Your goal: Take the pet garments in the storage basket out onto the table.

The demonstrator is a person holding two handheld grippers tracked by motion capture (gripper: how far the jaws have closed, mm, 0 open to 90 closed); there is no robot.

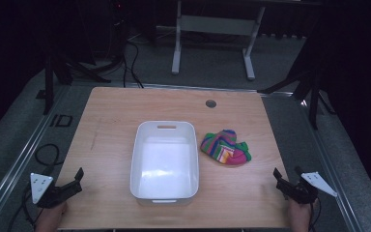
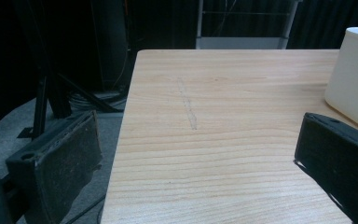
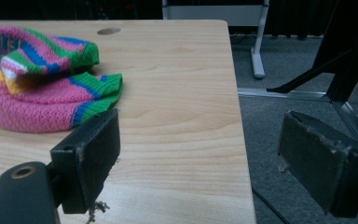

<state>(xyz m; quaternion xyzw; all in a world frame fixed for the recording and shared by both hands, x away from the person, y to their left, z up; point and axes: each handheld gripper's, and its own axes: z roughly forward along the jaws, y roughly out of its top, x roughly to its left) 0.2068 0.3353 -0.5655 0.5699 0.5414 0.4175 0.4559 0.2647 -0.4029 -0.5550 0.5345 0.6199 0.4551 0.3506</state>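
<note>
A white plastic bin [image 1: 164, 162] stands empty in the middle of the wooden table [image 1: 111, 125]. Right beside it lies a crumpled knitted cloth [image 1: 225, 148] striped in pink, green, blue and yellow. My left gripper [image 1: 78, 180] rests open at the table's front left corner, well left of the bin. My right gripper [image 1: 277, 179] is open at the front right edge, short of the cloth. The right gripper view has the cloth [image 3: 37, 88] ahead on the left, past the jaws. In the left gripper view the bin's wall [image 2: 354, 84] stands at the right, with the jaws wide apart over bare wood.
A round cable hole [image 1: 211, 103] sits near the table's far edge. A white desk frame [image 1: 212, 34] stands on the grey floor beyond. Dark tripod legs [image 1: 314, 82] flank both sides, and cables [image 1: 46, 154] lie on the floor at the left.
</note>
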